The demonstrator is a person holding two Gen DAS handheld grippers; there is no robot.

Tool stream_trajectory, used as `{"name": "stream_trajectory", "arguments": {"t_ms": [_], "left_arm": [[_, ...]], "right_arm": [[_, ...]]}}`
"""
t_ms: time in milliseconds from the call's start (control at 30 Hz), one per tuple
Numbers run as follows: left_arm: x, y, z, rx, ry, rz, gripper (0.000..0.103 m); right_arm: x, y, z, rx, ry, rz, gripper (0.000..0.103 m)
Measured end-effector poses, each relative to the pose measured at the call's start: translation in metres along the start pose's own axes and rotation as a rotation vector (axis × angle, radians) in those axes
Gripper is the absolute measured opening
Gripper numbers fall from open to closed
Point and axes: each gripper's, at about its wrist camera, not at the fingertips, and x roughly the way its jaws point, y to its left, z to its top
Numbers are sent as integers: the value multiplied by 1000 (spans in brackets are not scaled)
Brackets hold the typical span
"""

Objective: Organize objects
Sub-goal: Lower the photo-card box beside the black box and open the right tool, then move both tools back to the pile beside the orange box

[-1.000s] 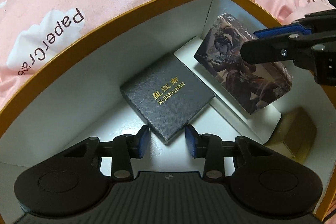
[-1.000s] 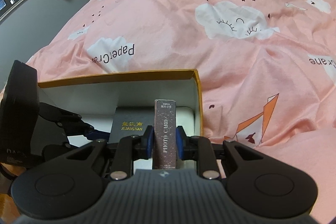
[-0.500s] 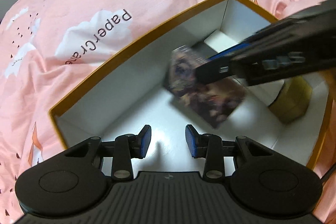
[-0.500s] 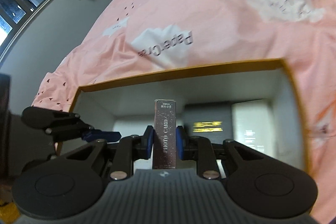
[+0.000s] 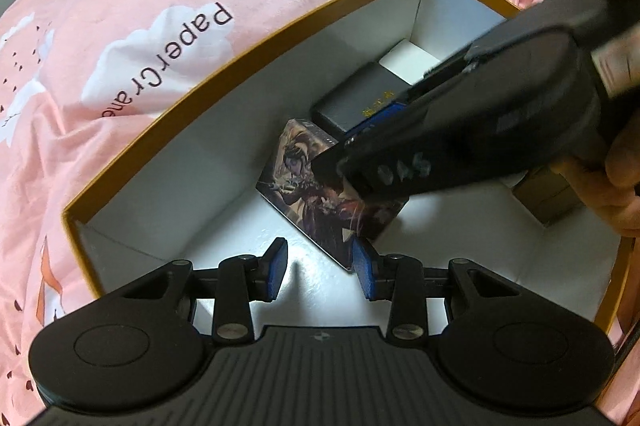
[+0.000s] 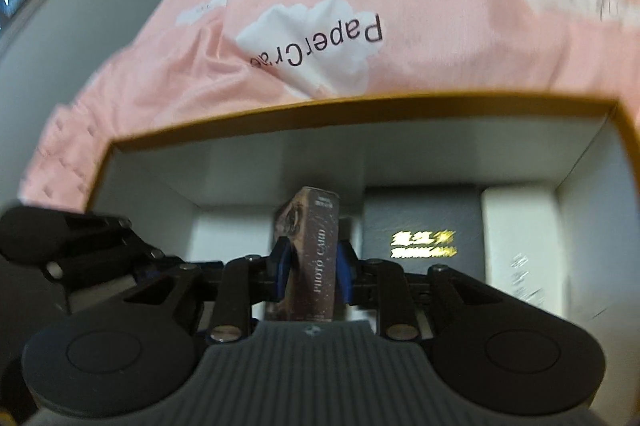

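R tongs opening w/ photo card box between pads, down inside orange-rimmed box on bed. L tongs open, empty, over box floor.

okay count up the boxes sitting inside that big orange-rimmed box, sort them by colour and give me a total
Illustrated photo card box, between the right gripper jaws: 1
Dark grey box with gold lettering: 1
White box: 1
Gold box: 1
Total: 4, inside the big box.
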Motion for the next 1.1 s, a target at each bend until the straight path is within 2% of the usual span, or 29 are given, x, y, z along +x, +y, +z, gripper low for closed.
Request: {"name": "stream_trajectory", "arguments": {"t_ms": [67,267,433,467,567,733,833,900,1000,1100], "left_arm": [[2,-3,2,10,16,-4,45],[13,-9,7,18,87,-10,48],[27,-15,14,45,149,25,48],[28,-15,15,47,152,23,48],[29,-16,17,49,136,32,39],[29,-14,16,23,143,28,38],[20,-16,13,26,138,61,38],[3,-17,9,11,90,76,38],[-35,-23,-2,-28,-28,69,38],[-80,-37,-19,-72,-178,61,38]], "right_arm": [[1,4,0,-48,17,-17,32],[-10,-3,-3,-64,-1,-15,32],[-25,-11,-13,-104,-5,-54,32],[-26,-13,-14,-106,-3,-57,32],[-28,-16,-17,-121,-2,-72,32],[-31,-17,-21,-142,-10,-87,32],[-41,-15,-26,-151,-28,-80,32],[-53,-11,-32,-157,-62,-67,32],[-82,-6,-50,-167,-160,-50,33],[-110,-3,-73,-139,-233,-34,44]]}}
